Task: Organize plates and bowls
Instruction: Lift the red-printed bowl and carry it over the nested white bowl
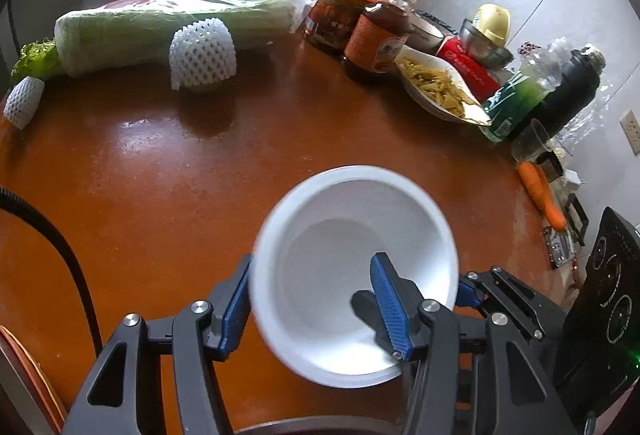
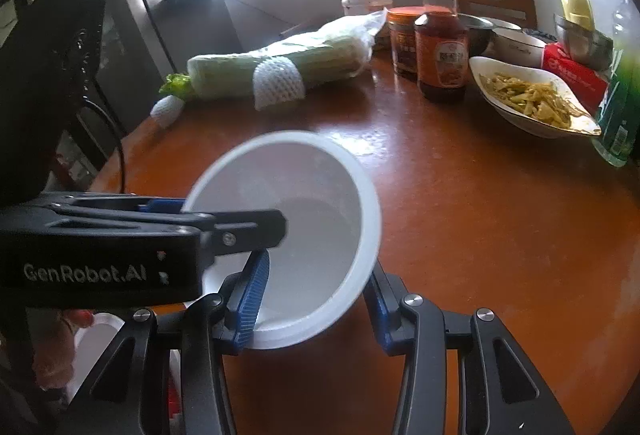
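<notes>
I hold a white bowl [image 1: 354, 275] above the brown table [image 1: 160, 175], both grippers, left [image 1: 316, 309] and right [image 2: 318, 309], pinching its rim; next, probably one lets go.

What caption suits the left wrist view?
Both grippers hold one white bowl by its rim above the brown table.

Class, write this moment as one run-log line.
left gripper: shut on white bowl rim | right gripper: also shut on bowl | bowl: tilted, above brown table
</notes>
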`<action>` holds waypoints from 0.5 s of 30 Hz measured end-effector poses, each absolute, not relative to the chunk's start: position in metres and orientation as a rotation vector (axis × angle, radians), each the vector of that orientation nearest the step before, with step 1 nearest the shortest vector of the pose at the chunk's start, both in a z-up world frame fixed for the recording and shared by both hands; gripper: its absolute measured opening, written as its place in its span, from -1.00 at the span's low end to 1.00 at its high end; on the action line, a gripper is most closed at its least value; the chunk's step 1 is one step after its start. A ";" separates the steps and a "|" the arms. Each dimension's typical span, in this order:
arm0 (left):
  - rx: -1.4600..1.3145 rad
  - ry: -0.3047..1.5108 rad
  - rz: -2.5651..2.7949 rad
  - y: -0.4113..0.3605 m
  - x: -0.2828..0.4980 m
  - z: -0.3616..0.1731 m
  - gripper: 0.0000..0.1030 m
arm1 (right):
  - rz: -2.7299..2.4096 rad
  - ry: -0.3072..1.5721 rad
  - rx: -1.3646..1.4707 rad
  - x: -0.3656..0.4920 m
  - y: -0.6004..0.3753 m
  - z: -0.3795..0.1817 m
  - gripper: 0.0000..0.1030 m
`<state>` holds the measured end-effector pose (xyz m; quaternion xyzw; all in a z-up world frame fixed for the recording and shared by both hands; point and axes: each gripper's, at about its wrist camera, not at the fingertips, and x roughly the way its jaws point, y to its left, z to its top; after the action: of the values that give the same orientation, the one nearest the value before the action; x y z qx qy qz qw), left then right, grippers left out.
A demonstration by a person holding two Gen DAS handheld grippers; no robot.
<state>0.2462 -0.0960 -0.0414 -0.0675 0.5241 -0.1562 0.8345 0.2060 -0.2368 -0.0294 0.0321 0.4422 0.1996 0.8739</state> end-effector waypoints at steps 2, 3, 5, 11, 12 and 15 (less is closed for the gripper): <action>-0.135 1.087 -0.325 -0.095 0.242 -0.036 0.10 | 0.416 0.914 0.056 0.204 -0.233 -0.025 -0.08; -0.142 1.084 -0.325 -0.093 0.242 -0.034 0.10 | 0.415 0.907 0.052 0.202 -0.232 -0.023 -0.08; -0.163 1.077 -0.330 -0.089 0.241 -0.031 0.10 | 0.420 0.900 0.060 0.201 -0.230 -0.019 -0.08; -0.171 1.046 -0.323 -0.080 0.237 -0.018 0.10 | 0.429 0.873 0.055 0.197 -0.223 -0.006 -0.08; -0.173 1.042 -0.324 -0.079 0.237 -0.017 0.10 | 0.429 0.870 0.054 0.197 -0.222 -0.004 -0.08; -0.187 1.049 -0.320 -0.074 0.239 -0.019 0.10 | 0.434 0.869 0.054 0.198 -0.219 -0.004 -0.08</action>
<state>0.2388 -0.0739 -0.0189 -0.0887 0.4978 -0.1519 0.8493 0.1981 -0.2193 -0.0035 0.0259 0.4174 0.2086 0.8841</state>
